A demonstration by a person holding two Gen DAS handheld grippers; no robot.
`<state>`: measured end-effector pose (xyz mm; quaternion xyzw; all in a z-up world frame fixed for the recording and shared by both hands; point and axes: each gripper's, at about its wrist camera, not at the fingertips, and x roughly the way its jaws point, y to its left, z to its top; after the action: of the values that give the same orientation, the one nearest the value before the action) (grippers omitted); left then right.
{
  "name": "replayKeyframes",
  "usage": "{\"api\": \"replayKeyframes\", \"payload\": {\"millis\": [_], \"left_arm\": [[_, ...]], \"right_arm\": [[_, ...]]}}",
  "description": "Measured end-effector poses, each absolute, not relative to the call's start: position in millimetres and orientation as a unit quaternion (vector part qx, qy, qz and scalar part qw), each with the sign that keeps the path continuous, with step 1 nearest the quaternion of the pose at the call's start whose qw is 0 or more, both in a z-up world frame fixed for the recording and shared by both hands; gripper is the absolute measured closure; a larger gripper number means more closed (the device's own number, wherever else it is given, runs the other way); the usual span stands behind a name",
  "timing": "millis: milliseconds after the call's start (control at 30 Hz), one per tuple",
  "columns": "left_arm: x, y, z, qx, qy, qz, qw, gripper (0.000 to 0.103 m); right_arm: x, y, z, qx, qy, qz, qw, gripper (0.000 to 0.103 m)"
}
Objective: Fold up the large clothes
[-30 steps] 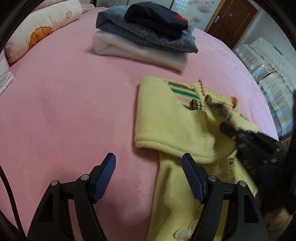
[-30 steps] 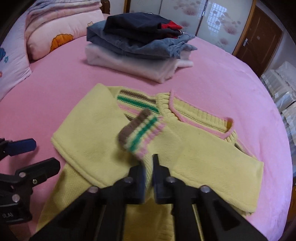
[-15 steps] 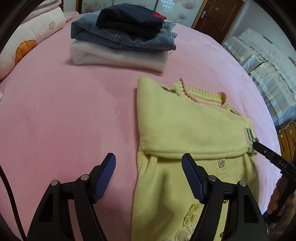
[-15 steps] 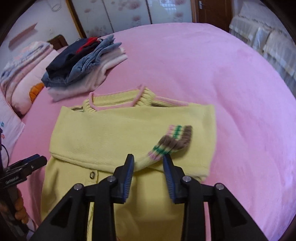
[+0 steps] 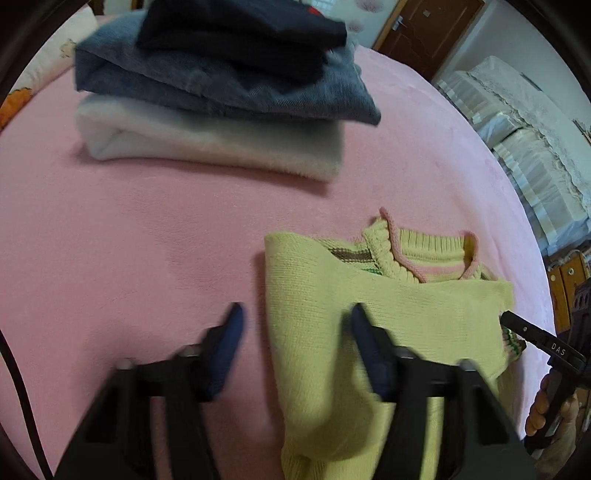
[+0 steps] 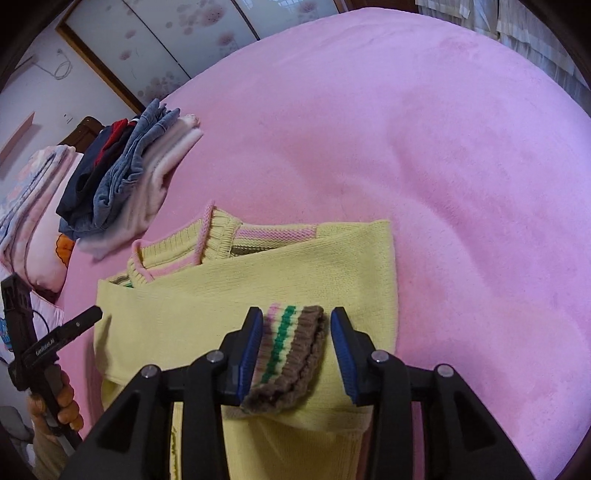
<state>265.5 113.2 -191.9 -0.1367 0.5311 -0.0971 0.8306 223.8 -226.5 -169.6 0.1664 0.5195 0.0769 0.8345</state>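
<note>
A yellow knit sweater (image 5: 388,325) with a pink-edged collar lies on the pink bed, both sleeves folded across its chest. My left gripper (image 5: 295,339) is open and empty, its jaws astride the sweater's left folded edge. My right gripper (image 6: 297,339) is open; the striped cuff (image 6: 291,358) of the folded sleeve lies loose between its jaws on the sweater (image 6: 207,317). The right gripper also shows in the left wrist view (image 5: 532,336) at the sweater's right edge. The left gripper shows at the left of the right wrist view (image 6: 55,336).
A stack of folded clothes (image 5: 221,92), white, denim and dark navy, sits on the bed behind the sweater; it also shows in the right wrist view (image 6: 129,173). Pillows (image 6: 33,218) lie at the bed's head. A door (image 5: 424,33) and covered furniture (image 5: 524,129) stand beyond the bed.
My right gripper carried the sleeve cuff across the sweater to its right side and opened, letting it go. My left gripper moved forward to the sweater's left edge.
</note>
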Motion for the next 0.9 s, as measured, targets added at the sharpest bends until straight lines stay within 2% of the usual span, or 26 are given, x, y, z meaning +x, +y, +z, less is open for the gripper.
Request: {"api": "replayKeyframes", "payload": {"millis": [33,100,200,300,367,467,500,567,600,633,767,900], "left_arm": [[268.6,113.0,-195.2,-0.143,0.534,-0.105,0.826,0.087],[267.8,114.1,-193.6,-0.148,0.521,-0.102,0.834,0.088],[260.2,111.4,-180.8,-0.135,0.489,-0.096,0.857,0.089],[256.7,107.4,-179.6,-0.121,0.477,-0.081,0.867,0.089],[258.5,107.6,-187.9,-0.115,0.482,-0.070,0.866,0.089],[260.8,109.7,-203.9,-0.111,0.493,-0.074,0.860,0.086],[261.0,111.7,-204.3,-0.116,0.495,-0.075,0.858,0.083],[260.5,116.2,-199.1,-0.125,0.497,-0.075,0.855,0.075],[259.4,119.9,-193.6,-0.127,0.498,-0.061,0.855,0.067],[256.6,123.4,-186.1,-0.127,0.495,-0.046,0.858,0.066],[233.8,120.2,-152.2,-0.134,0.458,-0.032,0.878,0.066],[213.7,76.3,-131.7,-0.125,0.432,-0.073,0.890,0.067]], "right_arm": [[222.1,-224.6,-169.3,0.158,0.517,0.078,0.837,0.071],[221.9,-219.6,-167.6,0.141,0.514,0.086,0.842,0.092],[217.7,-212.7,-154.1,0.115,0.492,0.095,0.858,0.093],[215.6,-207.8,-132.5,0.098,0.432,0.098,0.891,0.093],[221.7,-206.0,-133.7,0.088,0.421,0.086,0.899,0.093],[238.8,-199.8,-164.4,0.058,0.458,0.069,0.884,0.089],[242.3,-199.1,-173.1,0.057,0.477,0.068,0.874,0.089],[236.7,-204.5,-169.7,0.072,0.476,0.067,0.874,0.083],[233.0,-207.9,-164.0,0.082,0.477,0.066,0.872,0.073],[228.1,-212.1,-157.8,0.092,0.474,0.066,0.873,0.067],[202.1,-218.0,-132.6,0.088,0.436,0.056,0.894,0.066],[184.2,-199.4,-118.7,0.062,0.421,0.065,0.903,0.067]]}}
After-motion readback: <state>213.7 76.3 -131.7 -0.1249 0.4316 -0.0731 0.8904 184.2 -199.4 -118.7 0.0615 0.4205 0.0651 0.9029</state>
